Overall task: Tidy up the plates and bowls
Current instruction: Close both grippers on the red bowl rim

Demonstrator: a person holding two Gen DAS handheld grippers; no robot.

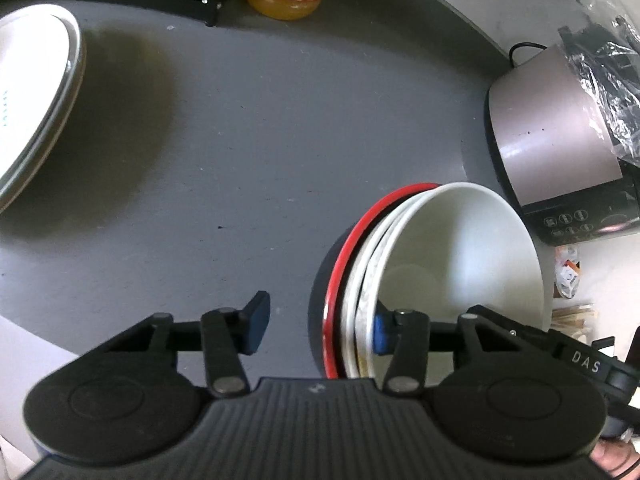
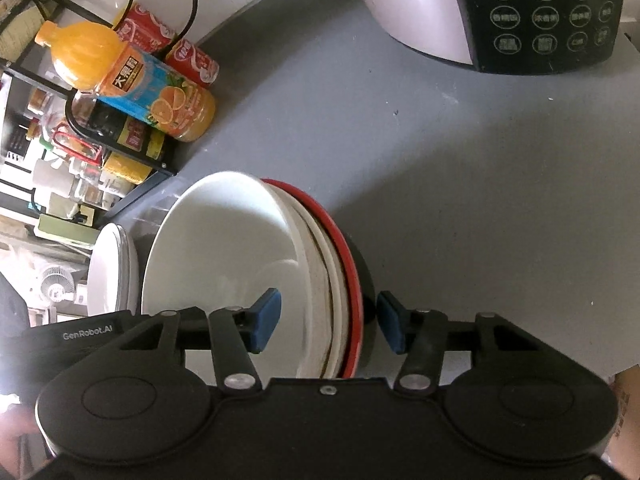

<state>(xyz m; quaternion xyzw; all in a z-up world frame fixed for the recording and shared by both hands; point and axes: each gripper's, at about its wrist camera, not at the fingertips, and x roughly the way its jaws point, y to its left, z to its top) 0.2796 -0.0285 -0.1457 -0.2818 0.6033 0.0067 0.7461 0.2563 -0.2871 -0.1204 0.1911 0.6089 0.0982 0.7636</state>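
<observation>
From the left wrist view, the left gripper (image 1: 318, 326) straddles the near rim of a nested stack of bowls (image 1: 440, 264) on the grey bench (image 1: 240, 140): a white bowl on top, more white ones under it, and a red-rimmed black bowl (image 1: 344, 264) at the bottom. One blue pad sits inside the top bowl against its wall; the other hangs outside, clear of the red rim, so the jaws are apart and not yet clamped. A stack of white plates (image 1: 36, 92) lies well apart at the left edge, and a rice cooker (image 1: 560, 132) stands behind the bowls. From the right wrist view, the right gripper (image 2: 328, 322) straddles the opposite rim in the same way, one pad inside, one outside, with a gap on both sides, so it is unclamped too. An orange juice bottle (image 2: 140, 80) lies by the rack. Judging by this, bowls are nested and plates stacked; moving the bowl stack appears to remain.
</observation>
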